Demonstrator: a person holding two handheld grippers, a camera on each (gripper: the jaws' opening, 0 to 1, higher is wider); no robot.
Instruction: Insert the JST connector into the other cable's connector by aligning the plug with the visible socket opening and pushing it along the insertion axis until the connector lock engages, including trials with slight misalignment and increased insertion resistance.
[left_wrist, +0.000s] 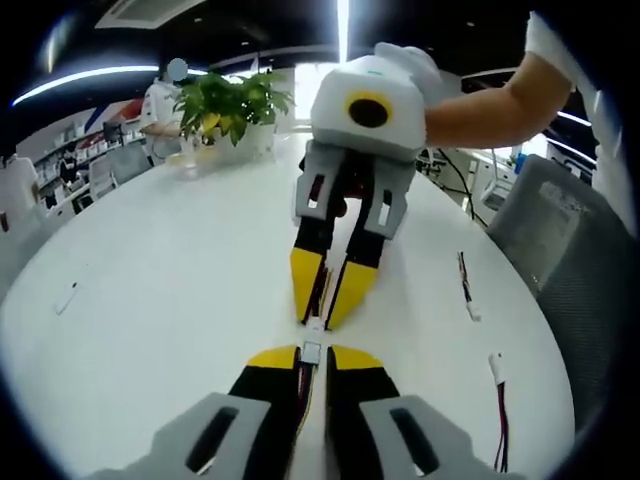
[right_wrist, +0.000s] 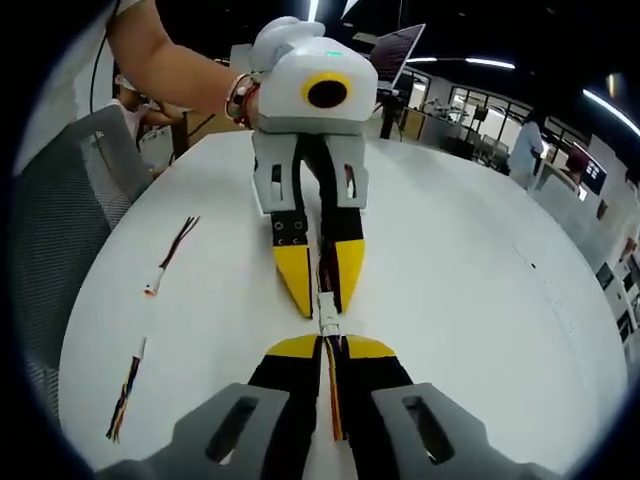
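On a white round table (left_wrist: 180, 260) my two grippers face each other tip to tip. My left gripper (left_wrist: 312, 356) is shut on a white JST connector (left_wrist: 312, 349) whose coloured wires run back between its jaws. My right gripper (left_wrist: 320, 318) comes down from above, shut on the other cable's connector (left_wrist: 316, 326). The two white housings touch end to end; I cannot tell whether they are locked. In the right gripper view my right gripper (right_wrist: 331, 343) clamps the red and yellow wires (right_wrist: 333, 400), the white connectors (right_wrist: 328, 323) sit just ahead of it, and my left gripper (right_wrist: 325, 308) is opposite.
Two spare cables (left_wrist: 465, 287) (left_wrist: 500, 405) lie at the table's right edge, seen as cables (right_wrist: 172, 252) (right_wrist: 125, 388) on the left of the right gripper view. A potted plant (left_wrist: 235, 100) stands at the far side. A grey chair (left_wrist: 560, 230) is beside the table.
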